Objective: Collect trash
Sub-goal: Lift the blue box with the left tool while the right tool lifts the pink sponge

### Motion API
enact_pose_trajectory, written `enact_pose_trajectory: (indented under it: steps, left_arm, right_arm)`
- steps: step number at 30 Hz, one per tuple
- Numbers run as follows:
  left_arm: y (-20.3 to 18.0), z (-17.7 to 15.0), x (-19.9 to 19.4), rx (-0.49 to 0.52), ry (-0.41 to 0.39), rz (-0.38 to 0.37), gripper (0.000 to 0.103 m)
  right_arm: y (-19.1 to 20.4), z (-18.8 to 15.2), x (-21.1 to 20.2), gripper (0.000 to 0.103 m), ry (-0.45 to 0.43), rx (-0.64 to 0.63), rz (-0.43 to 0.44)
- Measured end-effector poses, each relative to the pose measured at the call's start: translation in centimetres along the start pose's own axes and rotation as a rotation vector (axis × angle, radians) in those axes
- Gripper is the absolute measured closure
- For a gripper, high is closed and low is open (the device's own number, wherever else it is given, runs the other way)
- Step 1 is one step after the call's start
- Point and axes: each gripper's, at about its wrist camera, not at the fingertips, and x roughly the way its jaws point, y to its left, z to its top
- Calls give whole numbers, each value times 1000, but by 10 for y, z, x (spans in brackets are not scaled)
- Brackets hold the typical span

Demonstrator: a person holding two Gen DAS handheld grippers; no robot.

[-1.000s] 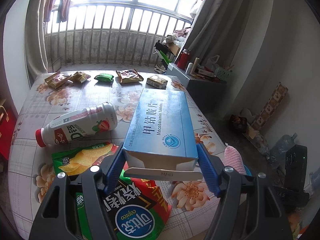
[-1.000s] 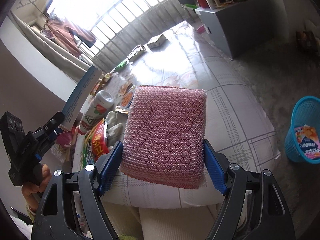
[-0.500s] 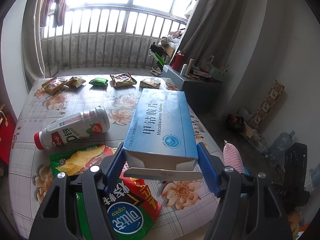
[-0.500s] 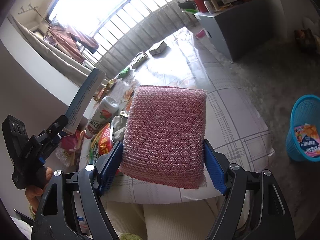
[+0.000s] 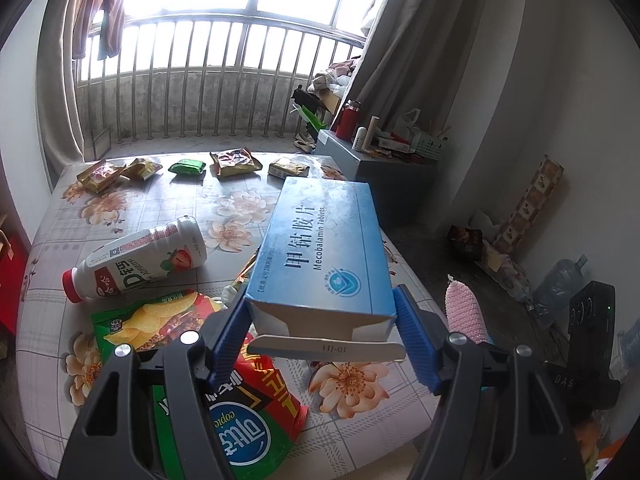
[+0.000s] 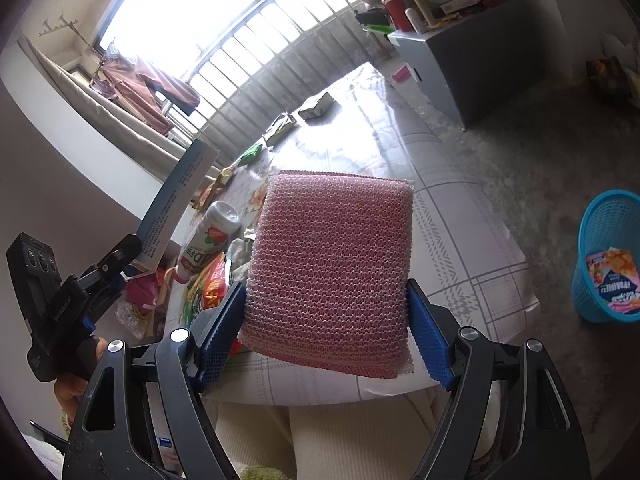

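My left gripper (image 5: 322,316) is shut on a blue medicine box (image 5: 324,248) and holds it above the table's front part. My right gripper (image 6: 326,308) is shut on a pink mesh sponge (image 6: 332,272) and holds it above the table's near edge. The sponge also shows in the left wrist view (image 5: 466,312), and the box in the right wrist view (image 6: 176,200). A blue trash basket (image 6: 600,224) with a wrapper inside stands on the floor to the right of the table.
On the floral table (image 5: 120,208) lie a strawberry drink bottle (image 5: 140,260), a green and red chip bag (image 5: 160,320), a larger snack bag (image 5: 240,424) and several small snack packets (image 5: 234,162) along the far edge. A grey cabinet (image 5: 380,168) stands at the right.
Both grippers have risen and drawn back a little with their loads; the table looks farther away. Grips are unchanged.
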Motion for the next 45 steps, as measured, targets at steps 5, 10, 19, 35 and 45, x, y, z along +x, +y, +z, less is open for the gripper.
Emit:
enact_pose_trajectory:
  steps: [5, 10, 19, 35, 45]
  left_arm:
    - [-2, 0, 1, 4, 0, -2, 35]
    - [-3, 0, 2, 5, 1, -3, 35]
    - [-6, 0, 3, 13, 4, -8, 35]
    - [-16, 2, 6, 35, 8, -25, 35]
    - [-32, 2, 14, 65, 17, -48, 35]
  right_arm:
    - [-3, -1, -3, 30, -4, 5, 3]
    - [-3, -1, -3, 30, -5, 4, 4]
    - [-5, -1, -7, 30, -18, 17, 5]
    - [-10, -1, -16, 30, -44, 39, 9]
    - [-21, 0, -27, 30, -79, 70, 8]
